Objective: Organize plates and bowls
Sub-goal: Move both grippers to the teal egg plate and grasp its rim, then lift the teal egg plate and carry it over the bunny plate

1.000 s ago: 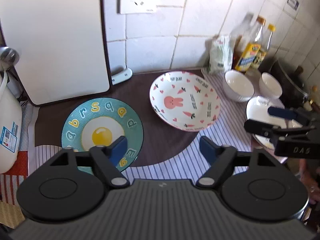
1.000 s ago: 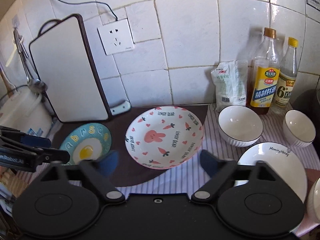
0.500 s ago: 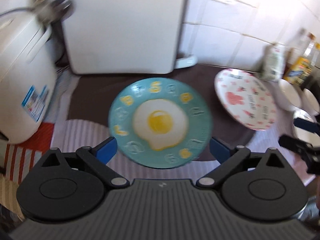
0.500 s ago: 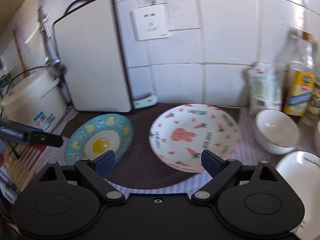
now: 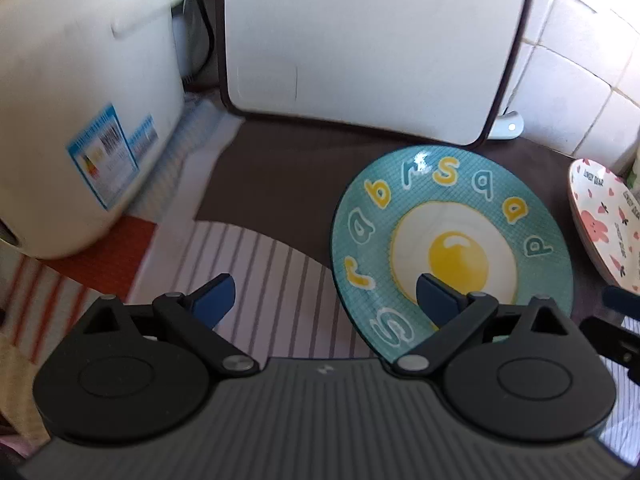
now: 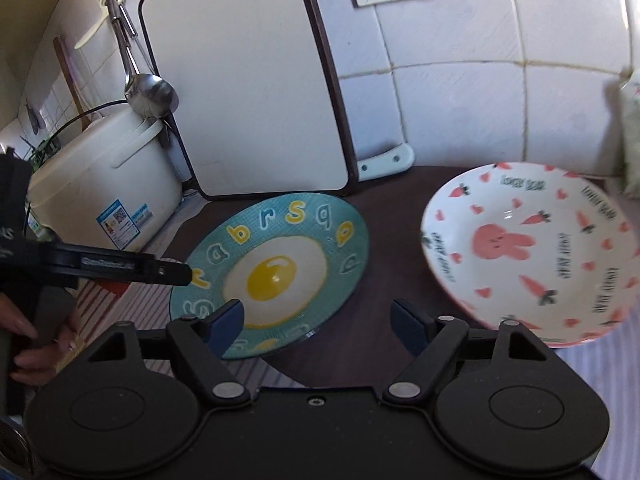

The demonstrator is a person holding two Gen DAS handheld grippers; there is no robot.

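A teal plate with a fried-egg picture and letters [image 5: 452, 248] lies on the dark mat; it also shows in the right wrist view [image 6: 276, 272]. My left gripper [image 5: 324, 300] is open, its right finger over the plate's near-left part and its left finger over the striped cloth. In the right wrist view the left gripper's finger [image 6: 132, 268] reaches to the plate's left rim. A white bowl with a pink rabbit and carrots [image 6: 532, 248] sits to the right; its edge shows in the left wrist view [image 5: 604, 224]. My right gripper [image 6: 316, 320] is open and empty, between plate and bowl.
A white cutting board [image 6: 248, 92] leans on the tiled wall behind the plate. A white rice cooker [image 5: 80, 112] stands at the left, with a metal ladle [image 6: 148, 88] hanging over it. A striped cloth [image 5: 260, 280] covers the near counter.
Both grippers have swung left and come closer to the teal plate. The left gripper now straddles the plate's left edge. The small bowls, white plate and bottles have left both views.
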